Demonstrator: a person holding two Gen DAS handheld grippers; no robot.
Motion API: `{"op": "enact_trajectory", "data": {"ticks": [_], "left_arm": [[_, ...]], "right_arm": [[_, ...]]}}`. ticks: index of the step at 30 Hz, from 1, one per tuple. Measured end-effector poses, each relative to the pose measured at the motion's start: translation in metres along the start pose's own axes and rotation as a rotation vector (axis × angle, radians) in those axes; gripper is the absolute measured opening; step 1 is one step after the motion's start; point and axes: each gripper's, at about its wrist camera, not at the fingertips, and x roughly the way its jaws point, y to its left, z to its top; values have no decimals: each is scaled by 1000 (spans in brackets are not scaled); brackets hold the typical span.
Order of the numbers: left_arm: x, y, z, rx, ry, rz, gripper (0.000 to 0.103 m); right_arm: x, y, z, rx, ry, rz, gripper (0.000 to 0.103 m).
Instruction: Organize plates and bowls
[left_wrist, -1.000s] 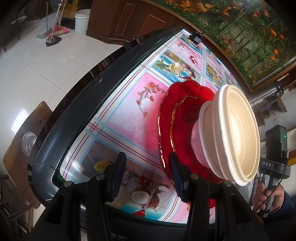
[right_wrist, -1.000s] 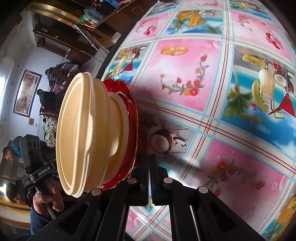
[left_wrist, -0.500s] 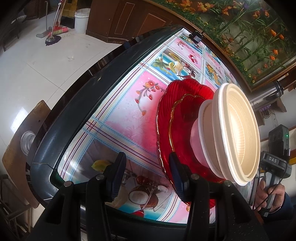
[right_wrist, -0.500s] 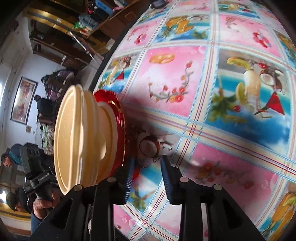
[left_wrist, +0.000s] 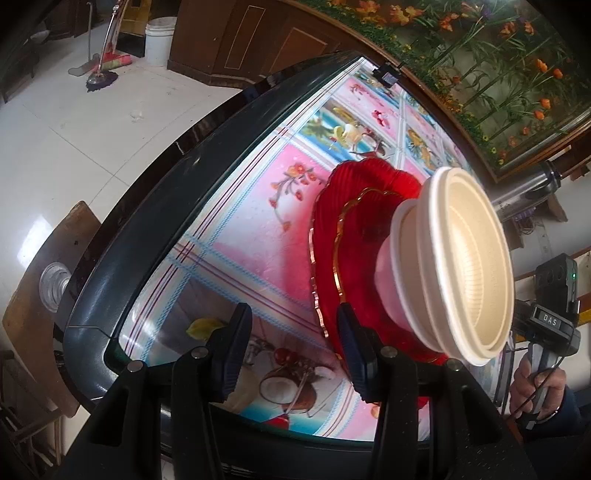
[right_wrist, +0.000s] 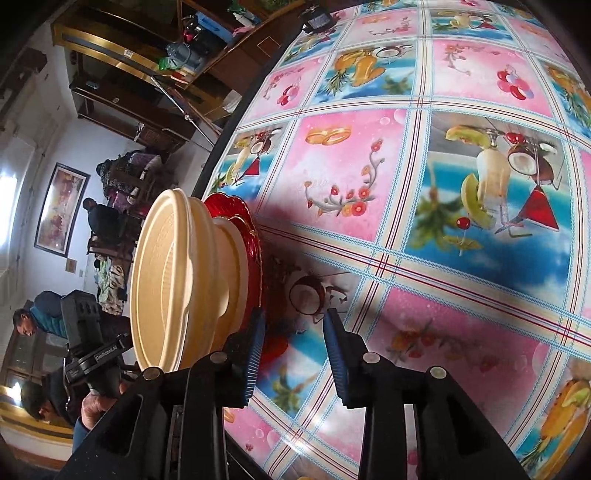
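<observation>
Stacked cream bowls (left_wrist: 454, 266) sit on stacked red plates (left_wrist: 354, 229) with gold rims on the patterned table (left_wrist: 240, 240). My left gripper (left_wrist: 291, 343) is open and empty, just left of the plates' near edge. In the right wrist view the bowls (right_wrist: 177, 280) stand on the red plates (right_wrist: 240, 221) at the left. My right gripper (right_wrist: 295, 347) is open and empty, just right of the stack, above the tablecloth (right_wrist: 406, 184).
The table's dark curved rim (left_wrist: 147, 206) runs along the left, with tiled floor (left_wrist: 55, 129) and a wooden chair (left_wrist: 33, 280) beyond it. A small black device (left_wrist: 386, 75) sits at the far table edge. People sit in the background (right_wrist: 103, 221).
My right gripper opened from shut and drew back to the right of the stack. The left gripper stayed open and barely moved.
</observation>
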Motion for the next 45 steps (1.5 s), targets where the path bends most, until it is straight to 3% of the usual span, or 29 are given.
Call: {"op": "enact_trajectory", "data": {"ticks": [3, 9, 17, 24, 30, 34, 35, 38, 45], "left_arm": [[2, -1, 4, 3, -1, 4, 46], [9, -9, 11, 47, 5, 53, 36], [11, -6, 19, 59, 8, 67, 36], [10, -4, 23, 61, 1, 56, 36], [20, -3, 27, 74, 21, 59, 36], [25, -5, 33, 95, 22, 58, 35], [26, -5, 35, 98, 25, 56, 26], [29, -10, 39, 121, 30, 29, 7], [37, -32, 40, 162, 50, 21, 6]], "right_arm": [[-3, 4, -1, -24, -5, 24, 36], [9, 18, -5, -95, 32, -8, 36], [25, 35, -1, -161, 28, -39, 36], [18, 35, 0, -156, 37, -30, 36], [27, 25, -1, -121, 56, -78, 36], [39, 28, 2, -121, 72, -66, 25], [43, 30, 3, -119, 77, -49, 15], [47, 40, 6, -149, 61, -89, 13], [36, 33, 1, -117, 41, -98, 13]]}}
